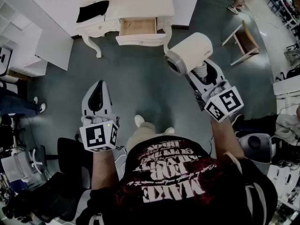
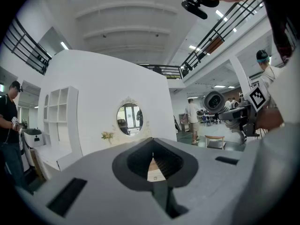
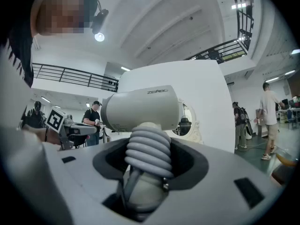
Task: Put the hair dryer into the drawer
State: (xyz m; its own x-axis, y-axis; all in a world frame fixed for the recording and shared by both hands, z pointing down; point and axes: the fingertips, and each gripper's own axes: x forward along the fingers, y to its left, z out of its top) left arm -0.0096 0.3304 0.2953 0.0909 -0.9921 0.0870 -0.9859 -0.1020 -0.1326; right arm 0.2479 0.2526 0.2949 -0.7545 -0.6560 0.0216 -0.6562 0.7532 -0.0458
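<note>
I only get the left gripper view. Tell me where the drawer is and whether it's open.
Observer: The head view shows the drawer pulled open at the front of the white dressing table, across the floor ahead of the person.
Operator: Confirm the right-hand grip.
Observer: In the right gripper view, the right gripper is clamped on the hair dryer by its ribbed handle, with the body standing above.
Operator: Report what's on the tabletop near the drawer.
Observer: A black cloth lies on the table's left part, to the left of the drawer in the head view.
</note>
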